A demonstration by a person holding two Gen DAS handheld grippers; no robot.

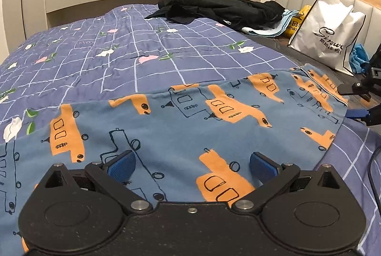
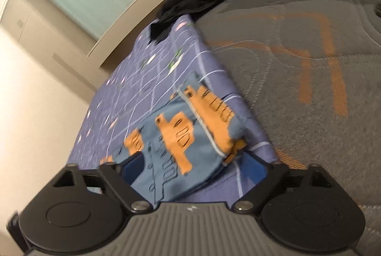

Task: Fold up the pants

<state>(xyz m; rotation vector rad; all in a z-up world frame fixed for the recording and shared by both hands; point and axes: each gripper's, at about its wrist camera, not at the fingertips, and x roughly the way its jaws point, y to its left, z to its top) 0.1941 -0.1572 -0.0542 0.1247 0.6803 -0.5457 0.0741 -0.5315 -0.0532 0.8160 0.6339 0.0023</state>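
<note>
Pyjama pants (image 1: 190, 127), blue with orange vehicle prints, lie spread across the near part of the bed, on a purple checked quilt (image 1: 119, 61) with flowers. My left gripper (image 1: 191, 164) hovers over the middle of the cloth, its fingers (image 1: 123, 164) spread wide with only flat fabric beneath and nothing pinched. My right gripper (image 2: 195, 165) sits at the right end of the pants, where the piped hem lies near the quilt's edge and the bare grey mattress (image 2: 297, 53) begins; its fingers are spread too, the cloth lying between them but not squeezed. I judge both are placed to take hold for a fold, one mid-length and one at the end, so the cloth can be lifted evenly. Far right, a white shopping bag (image 1: 328, 34) leans on the headboard; its script starts "Sin", the rest unclear. Black clothing (image 1: 221, 8) is heaped at the far end.
</note>
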